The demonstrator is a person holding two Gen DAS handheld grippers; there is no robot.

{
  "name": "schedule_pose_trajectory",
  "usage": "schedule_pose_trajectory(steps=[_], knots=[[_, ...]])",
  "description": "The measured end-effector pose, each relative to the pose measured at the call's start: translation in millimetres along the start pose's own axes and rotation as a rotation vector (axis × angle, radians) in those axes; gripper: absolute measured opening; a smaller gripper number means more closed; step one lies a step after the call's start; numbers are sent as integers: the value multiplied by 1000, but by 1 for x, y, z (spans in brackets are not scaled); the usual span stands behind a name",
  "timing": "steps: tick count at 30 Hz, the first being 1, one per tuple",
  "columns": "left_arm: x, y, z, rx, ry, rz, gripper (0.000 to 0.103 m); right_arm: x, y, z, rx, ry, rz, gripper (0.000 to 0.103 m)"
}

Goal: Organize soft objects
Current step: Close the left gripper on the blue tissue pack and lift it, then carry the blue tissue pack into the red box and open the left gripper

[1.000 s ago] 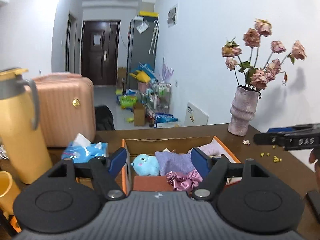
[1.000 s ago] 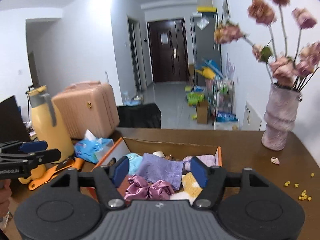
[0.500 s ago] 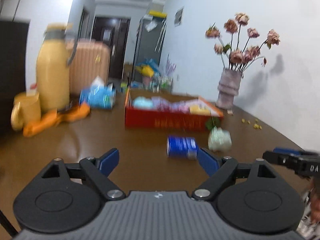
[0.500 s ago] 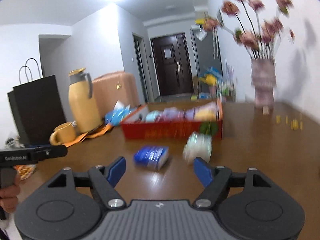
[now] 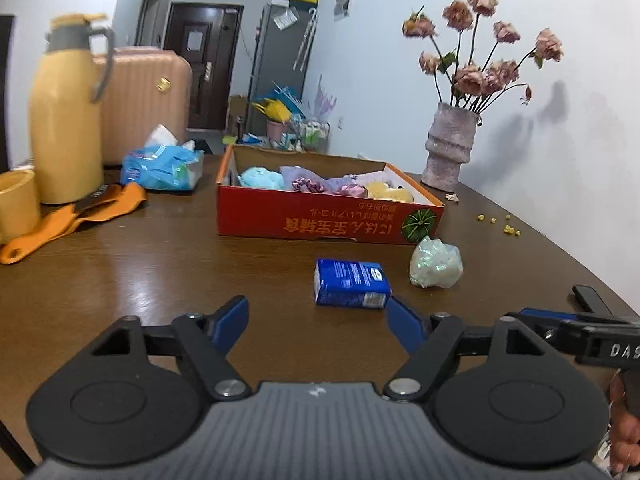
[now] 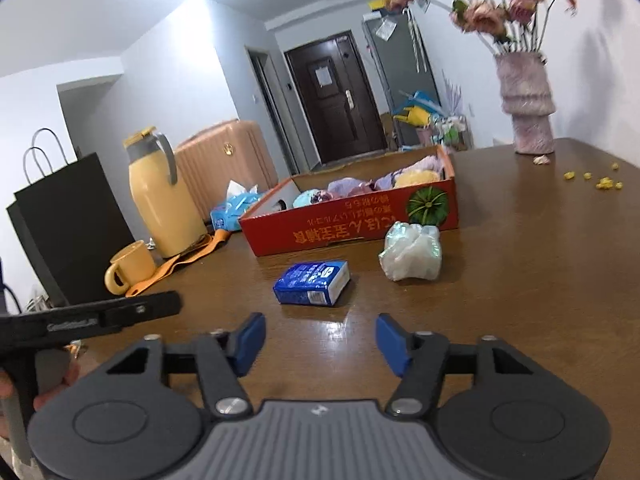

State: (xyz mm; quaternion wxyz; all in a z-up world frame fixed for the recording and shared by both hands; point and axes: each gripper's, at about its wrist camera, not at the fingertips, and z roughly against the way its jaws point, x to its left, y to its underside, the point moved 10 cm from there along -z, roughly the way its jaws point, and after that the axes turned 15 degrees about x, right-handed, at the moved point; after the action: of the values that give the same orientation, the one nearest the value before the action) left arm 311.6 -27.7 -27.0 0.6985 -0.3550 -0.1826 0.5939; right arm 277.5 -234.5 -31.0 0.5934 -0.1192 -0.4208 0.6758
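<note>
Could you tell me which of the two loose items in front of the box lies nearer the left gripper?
The blue pack: it lies just ahead of the left gripper, while the white bundle sits farther right, beside the box.

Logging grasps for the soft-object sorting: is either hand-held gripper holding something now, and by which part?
Nothing is held. Both the left hand-held gripper and right hand-held gripper are open and empty.

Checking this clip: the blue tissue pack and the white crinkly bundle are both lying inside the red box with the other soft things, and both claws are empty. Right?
Not quite. The blue tissue pack and the white crinkly bundle lie on the table in front of the red box, not inside it; both wrist views show this. The left claw and right claw are indeed empty.
</note>
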Motion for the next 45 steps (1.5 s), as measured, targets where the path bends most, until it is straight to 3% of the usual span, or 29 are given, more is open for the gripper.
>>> schedule_pose_trajectory(steps=[5, 8, 10, 14, 20, 25, 35, 45], knots=[[7, -34, -70, 78, 102, 30, 55, -9, -37, -62, 49, -34, -63, 44], [10, -43, -106, 152, 187, 70, 41, -16, -57, -100, 70, -39, -113, 42], [12, -45, -122, 176, 215, 84, 38, -18, -66, -120, 77, -64, -131, 39], [14, -42, -135, 213, 271, 134, 29, -18, -67, -148, 115, -65, -148, 27], [18, -41, -136, 223, 286, 186, 26, -20, -65, -157, 101, -83, -161, 26], [5, -33, -108, 188, 260, 173, 26, -11, -61, -133, 88, -73, -126, 23], [-46, 13, -20, 107, 256, 92, 26, 13, -19, -34, 5, -50, -62, 23], [-77, 19, 27, 34, 283, 23, 26, 19, -3, 28, -89, -43, -62, 23]])
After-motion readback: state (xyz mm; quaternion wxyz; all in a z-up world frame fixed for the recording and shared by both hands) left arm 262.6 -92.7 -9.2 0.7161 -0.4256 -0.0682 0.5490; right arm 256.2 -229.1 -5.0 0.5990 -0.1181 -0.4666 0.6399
